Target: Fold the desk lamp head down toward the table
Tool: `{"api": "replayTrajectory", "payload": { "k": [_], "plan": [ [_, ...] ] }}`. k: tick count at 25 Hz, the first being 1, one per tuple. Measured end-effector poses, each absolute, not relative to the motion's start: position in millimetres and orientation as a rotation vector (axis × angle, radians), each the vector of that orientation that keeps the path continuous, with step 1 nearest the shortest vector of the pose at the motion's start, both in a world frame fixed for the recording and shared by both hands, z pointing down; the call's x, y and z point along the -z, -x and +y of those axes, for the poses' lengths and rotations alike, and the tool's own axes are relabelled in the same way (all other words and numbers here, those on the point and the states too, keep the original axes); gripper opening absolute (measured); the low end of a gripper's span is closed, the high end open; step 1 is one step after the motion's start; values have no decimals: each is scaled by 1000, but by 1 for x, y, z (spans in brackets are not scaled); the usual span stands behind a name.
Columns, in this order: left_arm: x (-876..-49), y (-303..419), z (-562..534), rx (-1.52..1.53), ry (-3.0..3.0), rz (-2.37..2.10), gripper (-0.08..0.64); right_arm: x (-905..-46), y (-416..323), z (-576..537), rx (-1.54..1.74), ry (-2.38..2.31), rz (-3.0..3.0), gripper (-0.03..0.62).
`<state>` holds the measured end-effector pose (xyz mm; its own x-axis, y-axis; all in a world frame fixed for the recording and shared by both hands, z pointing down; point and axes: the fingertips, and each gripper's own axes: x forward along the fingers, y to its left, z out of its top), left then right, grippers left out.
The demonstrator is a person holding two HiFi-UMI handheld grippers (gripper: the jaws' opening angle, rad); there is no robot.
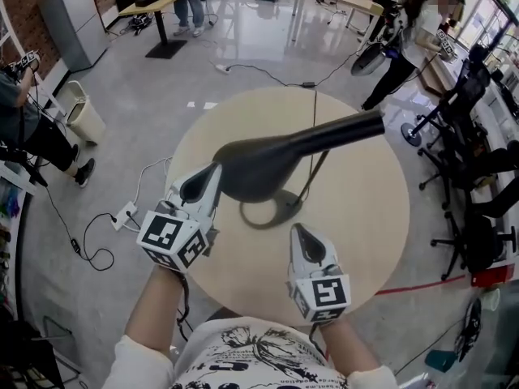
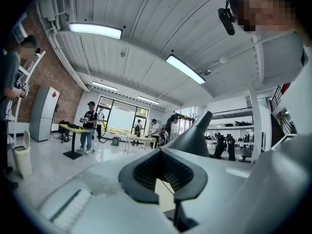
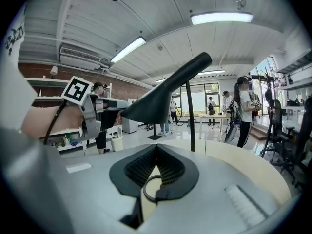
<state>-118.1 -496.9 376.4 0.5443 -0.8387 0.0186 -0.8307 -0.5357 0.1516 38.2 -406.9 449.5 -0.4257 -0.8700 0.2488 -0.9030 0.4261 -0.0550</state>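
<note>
Long ceiling light strips (image 2: 95, 30) and tall windows (image 2: 119, 123) are lighting the room brightly and evenly; the glossy floor (image 1: 243, 39) is throwing back white glare. The desk lamp head (image 3: 156, 101) is showing almost as a silhouette. Both gripper views are bending toward black corners, with the nearest surfaces blurring.

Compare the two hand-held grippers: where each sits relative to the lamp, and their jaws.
The left hand-held gripper has its tip right at the wide end of the lamp head; the right hand-held gripper sits apart from the lamp. The left angles toward the head; the right points at the ring base. Both have jaws together, holding nothing.
</note>
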Motion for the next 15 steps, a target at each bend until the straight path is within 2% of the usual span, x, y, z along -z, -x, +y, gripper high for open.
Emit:
{"api": "replayTrajectory", "payload": {
  "k": [15],
  "plan": [
    [-431, 72, -506, 70, -2541, -1294, 3, -460, -58, -415, -341, -1609, -2420, 9]
  ]
}}
